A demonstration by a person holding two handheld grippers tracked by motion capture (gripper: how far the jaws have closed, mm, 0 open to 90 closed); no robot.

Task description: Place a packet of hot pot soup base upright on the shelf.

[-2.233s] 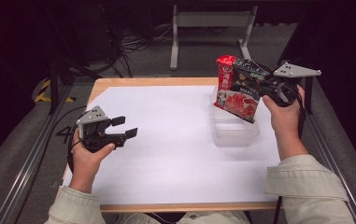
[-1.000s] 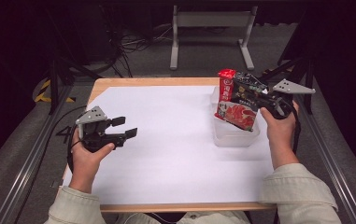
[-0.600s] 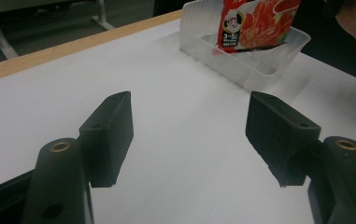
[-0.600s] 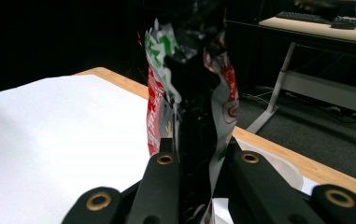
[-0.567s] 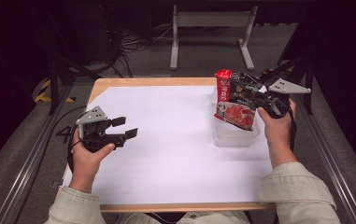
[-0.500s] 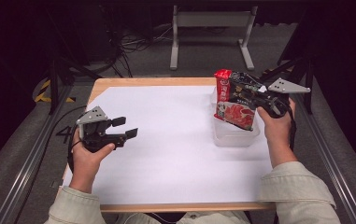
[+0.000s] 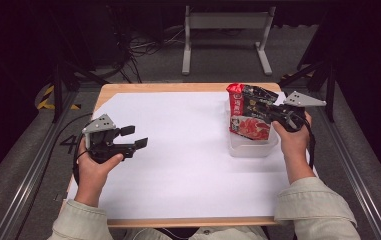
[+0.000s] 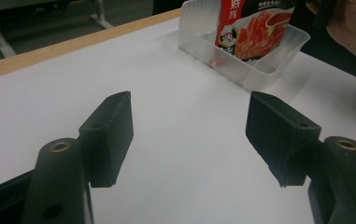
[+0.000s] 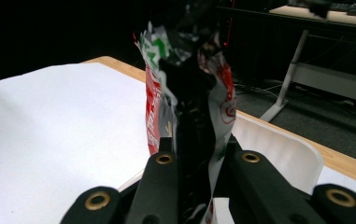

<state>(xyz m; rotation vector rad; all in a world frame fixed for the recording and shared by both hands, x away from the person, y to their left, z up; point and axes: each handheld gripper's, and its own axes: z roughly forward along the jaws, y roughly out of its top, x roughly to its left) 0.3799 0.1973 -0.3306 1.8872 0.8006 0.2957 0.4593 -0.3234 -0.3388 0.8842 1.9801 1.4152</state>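
packet [image 8: 255, 28] top cropped, tray [image 9: 278, 149] partly hidden

A lab or robotics test room, dimly lit and set up for recording rather than living or office work. A pale wooden surface [image 7: 178, 88] is covered by a large plain white sheet [image 7: 178, 150], brightly lit against dark surroundings. Grey metal rails [image 7: 25, 175] run along both sides of it on a grey carpeted floor [image 7: 218, 60]. Yellow-and-black hazard tape [image 7: 45, 100] and a painted number mark the floor at the left. Loose black cables [image 7: 143, 42] trail behind, near a white metal table frame [image 7: 225, 22]. In the right gripper view, another desk with a white metal leg [image 9: 288, 79] stands in the dark background.
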